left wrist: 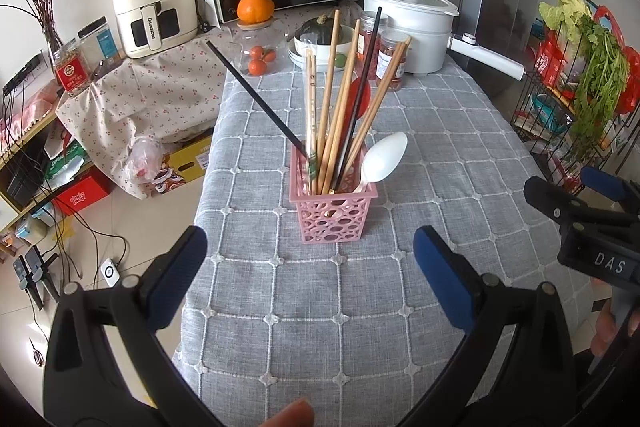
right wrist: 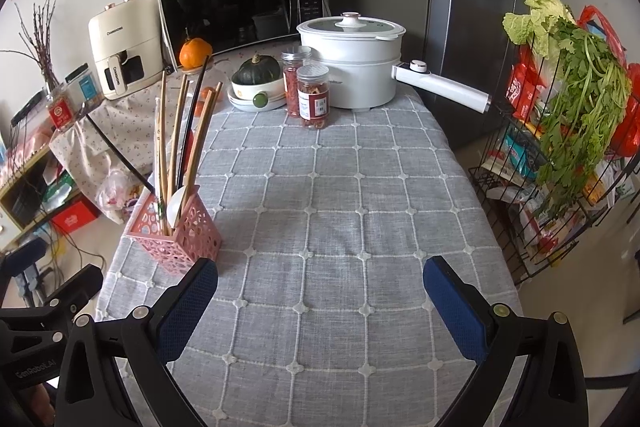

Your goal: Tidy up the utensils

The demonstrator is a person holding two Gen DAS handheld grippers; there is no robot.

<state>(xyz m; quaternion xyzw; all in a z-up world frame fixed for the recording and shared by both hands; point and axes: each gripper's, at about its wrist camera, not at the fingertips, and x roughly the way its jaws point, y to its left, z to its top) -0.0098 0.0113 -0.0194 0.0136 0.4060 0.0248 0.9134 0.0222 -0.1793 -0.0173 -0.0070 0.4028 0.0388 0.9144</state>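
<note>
Your table (right wrist: 340, 187) wears a grey woven cloth stitched with a white grid and small flower knots at the crossings. Take the pink basket (left wrist: 332, 215) as your landmark: a square plastic holder with a lattice of round and oval holes, standing upright on the cloth near the table's left edge.

Well behind the basket, at the far end of the table, sits a glossy black-fronted microwave (right wrist: 244, 11) under a floral cloth, and right of that a smooth white electric pot (right wrist: 352, 67) with a lid and a long straight handle. Just in front of the pot stand two clear plastic jars (right wrist: 314, 95) of red dried contents.

Inside the basket stand slim wooden chopsticks (left wrist: 332, 99) leaning fanwise, two black chopsticks (left wrist: 256, 97) of which one tilts far to the left, and a white plastic spoon (left wrist: 384, 159) with its bowl above the rim on the right side.

Your left gripper (left wrist: 310, 259) is just in front of the basket, its blue textured pads spread wide with nothing between them. Your right gripper (right wrist: 320, 291) is to the basket's right over bare cloth, jaws likewise spread and empty.

Only the left view shows the spoon's full bowl; only the right view shows the pot handle whole.
</note>
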